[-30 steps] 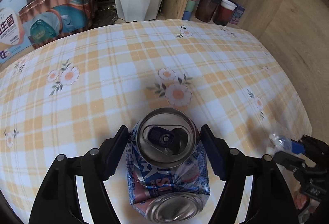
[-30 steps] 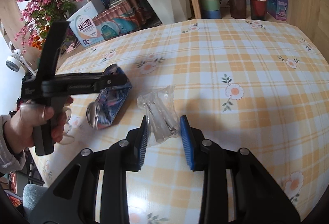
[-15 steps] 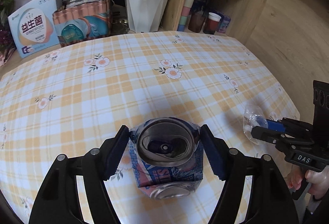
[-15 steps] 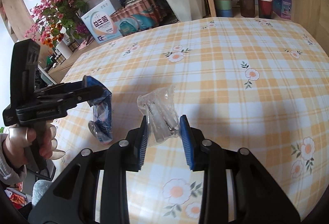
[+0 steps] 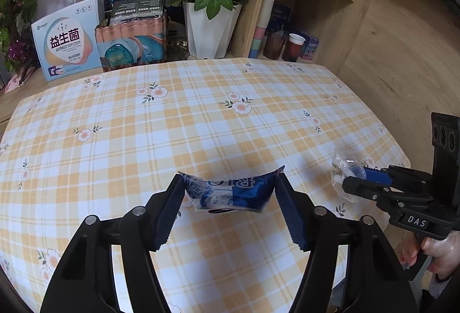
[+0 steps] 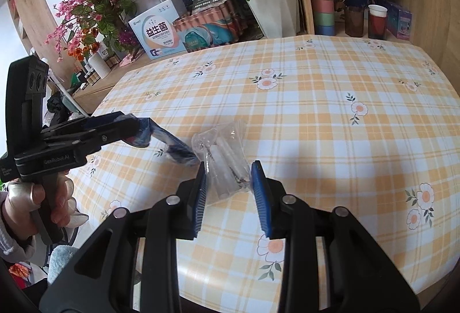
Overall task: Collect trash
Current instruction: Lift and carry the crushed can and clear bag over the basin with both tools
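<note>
Crushed can (image 5: 230, 192) motion-blurred; label unreadable, perhaps "RIO".

the crushed can (image 5: 233, 192) has gone flatter between the left gripper (image 5: 230, 208) pads as its jaws have just been closing; a second ago its round top faced the camera, now only a folded blue side shows. both grippers have risen off the surface (image 5: 201, 123), so more of the shelf and flowers shows. the right gripper (image 6: 230, 192) has carried the clear plastic wrapper (image 6: 224, 166) up with it.
</note>
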Demonstrator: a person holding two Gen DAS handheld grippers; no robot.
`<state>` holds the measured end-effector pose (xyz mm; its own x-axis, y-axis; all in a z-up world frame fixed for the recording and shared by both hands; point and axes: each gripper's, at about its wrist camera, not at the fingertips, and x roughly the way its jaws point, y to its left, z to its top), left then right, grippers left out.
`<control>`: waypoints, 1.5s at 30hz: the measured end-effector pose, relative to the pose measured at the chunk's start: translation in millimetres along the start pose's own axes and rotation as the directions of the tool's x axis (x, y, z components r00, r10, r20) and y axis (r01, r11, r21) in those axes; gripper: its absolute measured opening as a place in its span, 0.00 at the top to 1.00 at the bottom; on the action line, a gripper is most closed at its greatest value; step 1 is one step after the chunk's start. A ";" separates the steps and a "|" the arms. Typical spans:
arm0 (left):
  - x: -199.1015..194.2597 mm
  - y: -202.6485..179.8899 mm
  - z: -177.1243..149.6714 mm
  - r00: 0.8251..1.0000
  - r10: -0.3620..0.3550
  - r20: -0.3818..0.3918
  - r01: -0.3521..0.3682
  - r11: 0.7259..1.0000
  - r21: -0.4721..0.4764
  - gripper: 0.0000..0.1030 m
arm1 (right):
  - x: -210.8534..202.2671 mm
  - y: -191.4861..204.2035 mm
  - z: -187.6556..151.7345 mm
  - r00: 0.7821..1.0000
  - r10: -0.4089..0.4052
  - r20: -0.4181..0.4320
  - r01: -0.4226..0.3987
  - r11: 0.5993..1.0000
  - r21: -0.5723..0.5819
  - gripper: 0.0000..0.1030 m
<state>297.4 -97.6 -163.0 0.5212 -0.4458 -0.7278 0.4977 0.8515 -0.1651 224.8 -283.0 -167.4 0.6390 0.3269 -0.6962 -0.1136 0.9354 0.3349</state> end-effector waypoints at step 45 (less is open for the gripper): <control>42.0 -23.9 -64.3 0.965 0.242 -0.105 -0.187 0.909 0.373 0.91 | -2.2 -5.3 -18.3 1.000 0.011 -0.028 -0.010 0.999 0.038 0.68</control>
<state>262.8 -118.9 -232.3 0.5499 -0.1952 -0.8121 0.6138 0.7539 0.2344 210.1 -286.2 -179.2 0.6161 0.3409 -0.7101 -0.0914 0.9263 0.3654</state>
